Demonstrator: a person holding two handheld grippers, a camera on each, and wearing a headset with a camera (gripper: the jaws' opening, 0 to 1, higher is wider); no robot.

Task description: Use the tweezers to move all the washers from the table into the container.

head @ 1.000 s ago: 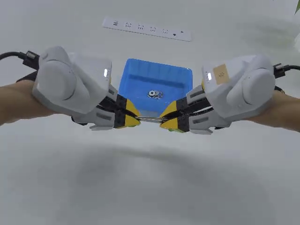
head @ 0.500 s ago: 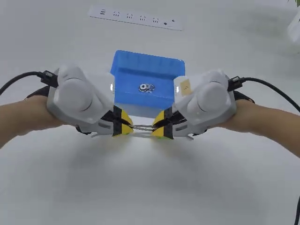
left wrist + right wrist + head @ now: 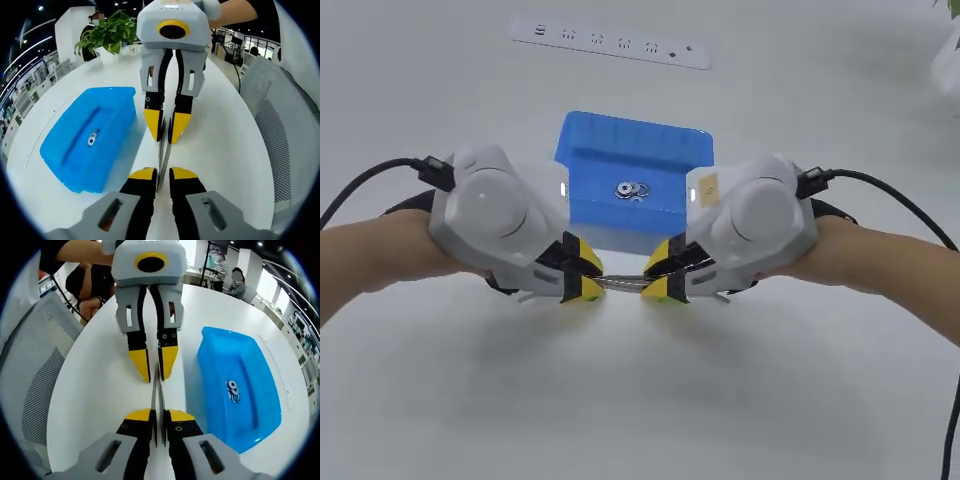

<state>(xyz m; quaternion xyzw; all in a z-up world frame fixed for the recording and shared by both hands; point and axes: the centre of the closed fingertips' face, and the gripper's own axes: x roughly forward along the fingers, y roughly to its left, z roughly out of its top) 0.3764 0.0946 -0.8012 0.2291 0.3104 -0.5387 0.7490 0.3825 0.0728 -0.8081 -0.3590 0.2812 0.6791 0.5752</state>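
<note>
Here tweezers [image 3: 620, 284] span crosswise, ends pinched in left gripper [image 3: 585, 281] and right gripper [image 3: 657, 281] jaws

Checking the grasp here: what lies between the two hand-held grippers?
The tweezers span the gap, an end in each: left hand-held gripper, right hand-held gripper. Head view shows it.

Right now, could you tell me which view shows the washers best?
The right gripper view: the washers appear largest, as separate rings in the container. The head view shows a small cluster; the left gripper view, a small glint.
</note>
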